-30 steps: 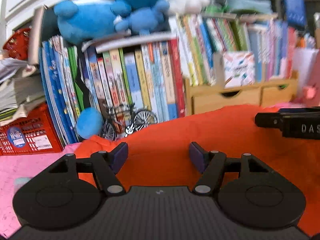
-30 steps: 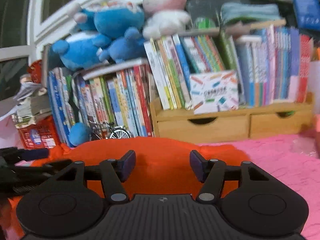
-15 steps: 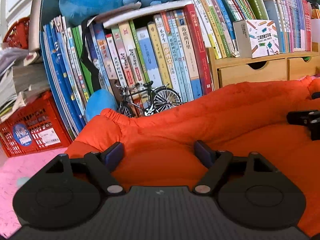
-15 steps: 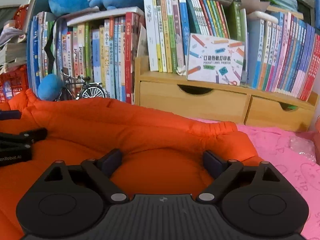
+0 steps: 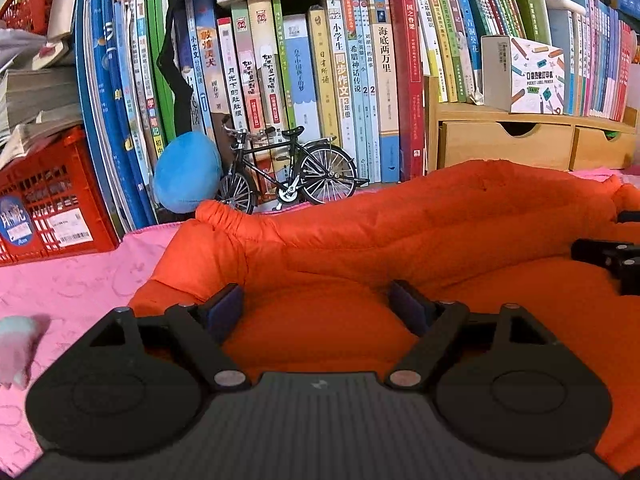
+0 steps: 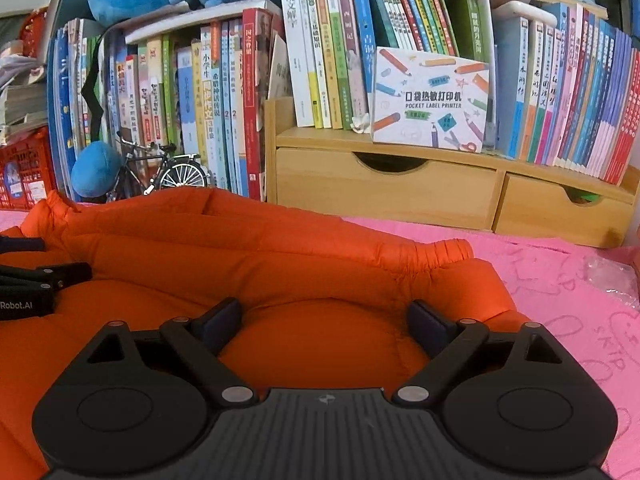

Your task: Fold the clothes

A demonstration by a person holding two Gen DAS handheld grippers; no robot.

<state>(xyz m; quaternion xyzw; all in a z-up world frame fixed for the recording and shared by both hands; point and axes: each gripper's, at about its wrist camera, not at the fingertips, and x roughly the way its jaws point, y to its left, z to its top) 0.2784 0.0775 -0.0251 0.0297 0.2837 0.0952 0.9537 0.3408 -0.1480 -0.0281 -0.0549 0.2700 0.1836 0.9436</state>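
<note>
An orange puffy jacket lies folded over on the pink cloth, with an elastic cuff at its far left corner. My left gripper sits low over the jacket's left part. Its jaws stand wide and padded fabric bulges between them without being pinched. My right gripper stands open the same way over the jacket near its right cuff. The right gripper's fingers show at the right edge of the left wrist view, and the left gripper's fingers at the left edge of the right wrist view.
Just behind the jacket stand a row of books, a toy bicycle, a blue plush ball and a wooden drawer unit. A red crate is at the left. Clear plastic wrap lies on the cloth at the right.
Both grippers came down and forward toward the books, and their jaws widened. The jacket, first bunched close under the fingers, now lies spread on the pink cloth.
</note>
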